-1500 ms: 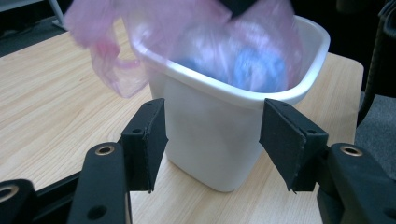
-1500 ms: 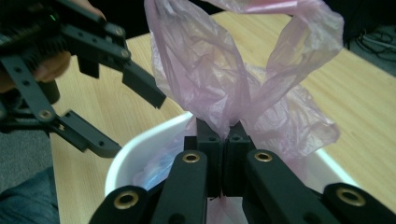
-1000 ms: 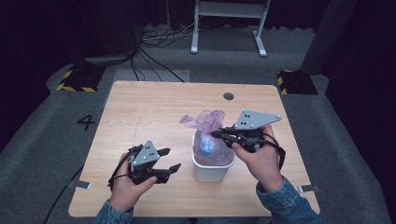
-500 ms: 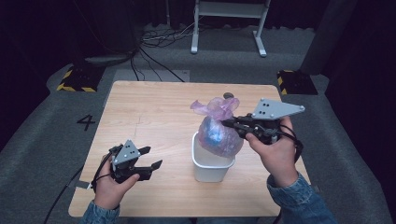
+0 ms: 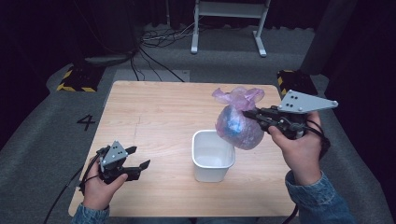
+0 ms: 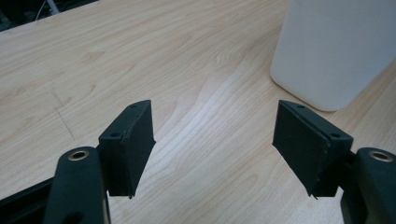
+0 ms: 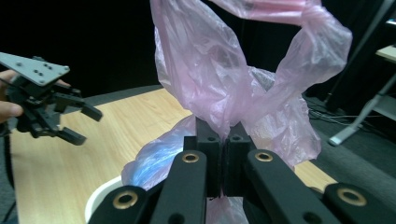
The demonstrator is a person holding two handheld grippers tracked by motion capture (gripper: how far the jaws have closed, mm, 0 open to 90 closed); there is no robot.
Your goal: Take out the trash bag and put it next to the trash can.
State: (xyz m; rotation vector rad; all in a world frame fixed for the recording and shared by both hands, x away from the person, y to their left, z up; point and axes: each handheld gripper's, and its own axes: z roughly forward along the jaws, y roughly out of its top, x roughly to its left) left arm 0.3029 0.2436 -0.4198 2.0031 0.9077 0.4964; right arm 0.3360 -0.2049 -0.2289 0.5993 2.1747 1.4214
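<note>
A pink plastic bag with something blue inside hangs in the air, up and to the right of a white bin on the wooden table. My right gripper is shut on the bag's gathered neck; in the right gripper view the bag billows up from the closed jaws of my right gripper. My left gripper rests low near the table's front left, open and holding nothing. In the left gripper view my left gripper has bare wood between its pads, with the bin beyond to the right.
A handwritten "4" marks the grey floor mat left of the table. Cables and a white stand lie behind the table. Yellow-black striped blocks sit at the back left and right.
My right gripper has lifted the pink bag out of the white bin and carried it up and to the right. My left gripper has drawn back toward the front left.
</note>
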